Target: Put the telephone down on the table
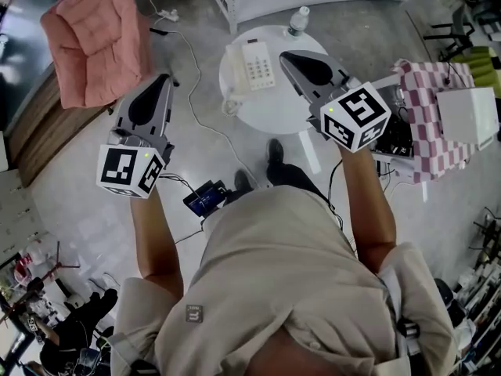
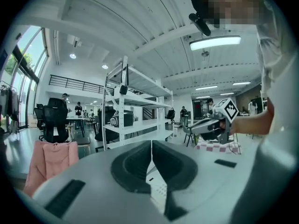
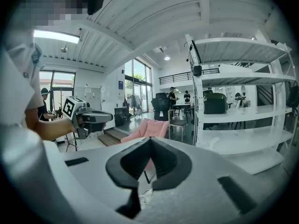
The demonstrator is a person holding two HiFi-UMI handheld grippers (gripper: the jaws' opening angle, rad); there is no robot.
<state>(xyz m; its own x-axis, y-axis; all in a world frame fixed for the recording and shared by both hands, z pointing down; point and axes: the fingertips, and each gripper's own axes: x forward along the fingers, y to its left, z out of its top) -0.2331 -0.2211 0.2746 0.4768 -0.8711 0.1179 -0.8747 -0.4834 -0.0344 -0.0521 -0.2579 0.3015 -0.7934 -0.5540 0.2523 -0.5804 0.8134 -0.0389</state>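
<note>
As laid on the tabletop (image 1: 291, 110), telephone (image 1: 252, 66): white, keypad up, cord coiled.
Writing: too small to be read.
Left tool (image 2: 151, 146), right tool (image 3: 149, 143): closed, empty.

Telephone (image 1: 252, 66) on table (image 1: 290, 110), bottle (image 1: 298, 20) apparently at its far edge

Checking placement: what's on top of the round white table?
A white corded telephone lies on the round white table; a clear plastic bottle stands at its far rim. The right tongs hide part of the table's right side in the head view.
</note>
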